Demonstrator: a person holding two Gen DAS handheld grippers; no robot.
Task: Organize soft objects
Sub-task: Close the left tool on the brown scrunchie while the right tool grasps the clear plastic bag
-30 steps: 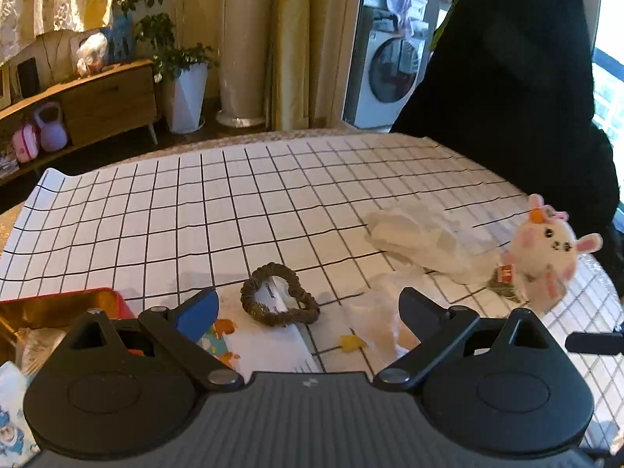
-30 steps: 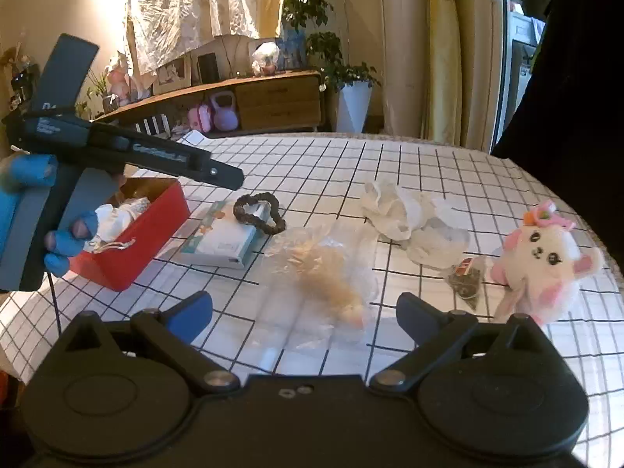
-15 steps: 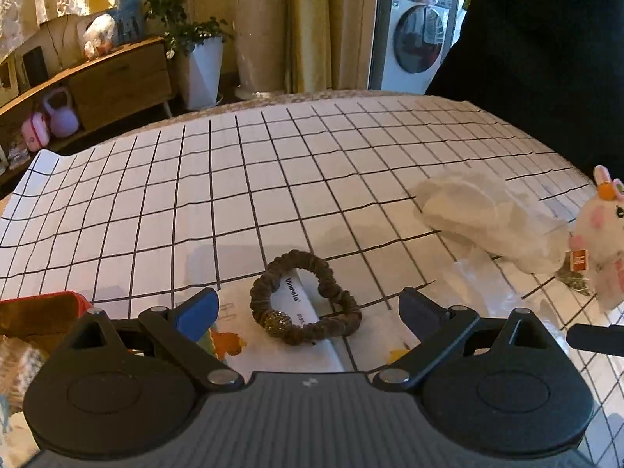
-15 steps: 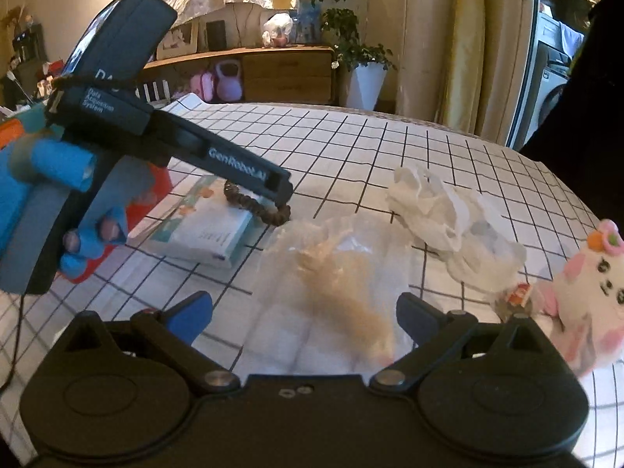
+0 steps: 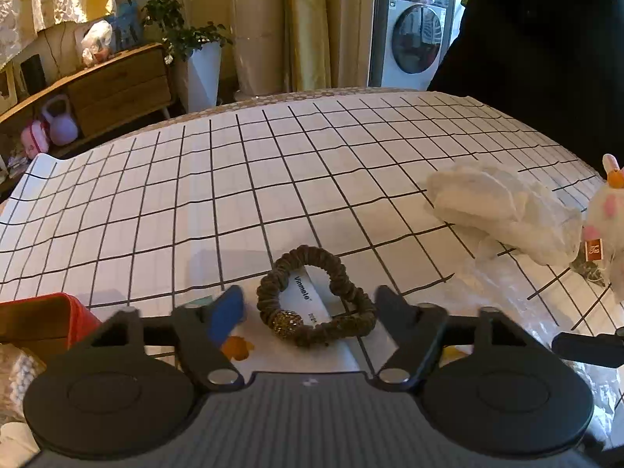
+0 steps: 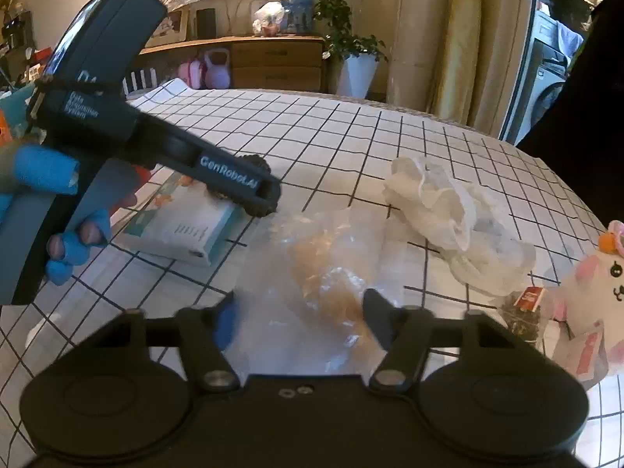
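Closing on two soft items at once — the left gripper point(image 5: 308, 306), jaws just narrowing but not yet gripping, is bracketing the brown scrunchie point(image 5: 314, 300) on its white packet point(image 6: 183, 230), the right gripper point(image 6: 298, 318) likewise bracketing the clear bag point(image 6: 327, 269) near the table's point(image 5: 273, 179) front edge — each next needing full pinch, then lift.

brown scrunchie point(image 5: 314, 299), black-gridded white tablecloth point(image 5: 273, 179)

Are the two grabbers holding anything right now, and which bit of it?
Nothing is gripped yet. The left gripper, jaws just closing, straddles the brown hair tie's near edge. The right gripper, also closing, has the clear plastic bag between its fingers.
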